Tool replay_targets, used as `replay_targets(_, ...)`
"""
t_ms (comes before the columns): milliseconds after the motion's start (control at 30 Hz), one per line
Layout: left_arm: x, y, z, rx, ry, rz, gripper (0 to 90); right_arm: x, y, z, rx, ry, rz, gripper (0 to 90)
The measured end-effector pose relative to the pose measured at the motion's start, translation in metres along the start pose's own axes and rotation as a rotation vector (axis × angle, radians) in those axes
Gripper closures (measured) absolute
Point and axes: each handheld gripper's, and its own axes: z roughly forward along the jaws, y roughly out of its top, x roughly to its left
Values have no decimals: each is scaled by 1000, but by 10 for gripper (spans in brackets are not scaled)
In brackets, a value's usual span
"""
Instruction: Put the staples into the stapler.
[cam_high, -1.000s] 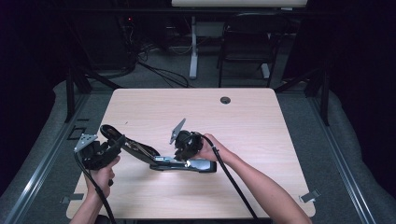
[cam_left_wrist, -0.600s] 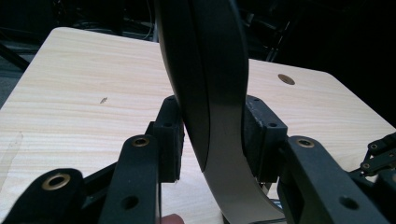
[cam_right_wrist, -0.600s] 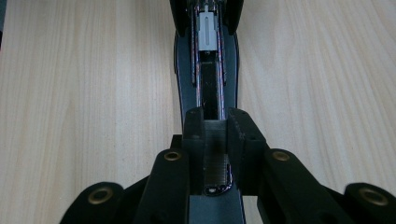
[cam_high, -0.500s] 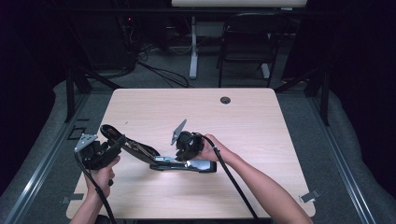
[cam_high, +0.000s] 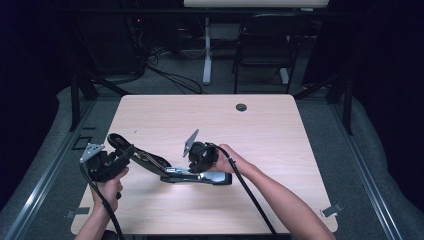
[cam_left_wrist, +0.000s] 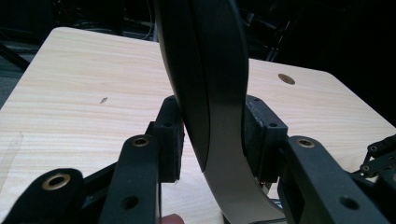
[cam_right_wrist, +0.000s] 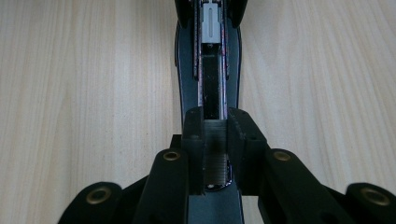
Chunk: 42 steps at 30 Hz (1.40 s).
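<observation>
I'm working at the table, stapler lying lower centre of frame, long axis running left-right. L gripper is clamping the raised top arm at lower left, jaws closed on it. R gripper is pinching the staple track from above, jaws nearly shut, nearer the hinge.
</observation>
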Motion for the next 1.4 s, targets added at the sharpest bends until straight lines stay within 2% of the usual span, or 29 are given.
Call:
replay_targets(67, 0, 0, 0, 0, 1, 0, 622, 0, 1, -1, 11, -3, -9, 781)
replay_targets(367, 0, 0, 0, 1, -1, 0, 622, 1, 0, -1, 20, -1, 2, 766)
replay_targets(600, 0, 0, 0, 2, 0, 1, 622, 3, -3, -7, 23, -13, 18, 662)
replay_targets(667, 0, 0, 0, 0, 1, 0, 621, 5, -5, -10, 23, -17, 19, 595)
replay_targets(733, 0, 0, 0, 0, 1, 0, 622, 7, -8, -14, 8, -24, 38, 503)
replay_targets(800, 0, 0, 0, -1, 2, 0, 622, 11, -12, -19, 9, -54, 43, 443)
replay_targets(933, 0, 0, 0, -1, 3, 0, 622, 17, -25, -27, -10, -92, 99, 347)
replay_targets(1033, 0, 0, 0, -1, 3, -1, 622, 21, -36, -37, -30, -137, 147, 186)
replay_targets(1067, -1, 0, 0, -1, 4, 0, 622, 22, -40, -40, -34, -147, 164, 163)
replay_targets(1200, -1, 0, 0, -1, 6, 0, 622, 27, -55, -53, -50, -181, 206, 150)
replay_targets(1300, 0, 0, 0, 5, 2, 1, 622, 30, -63, -60, -38, -206, 214, 149)
replay_targets(1400, 0, 0, 0, 2, 2, -1, 622, 30, -66, -61, -37, -205, 229, 144)
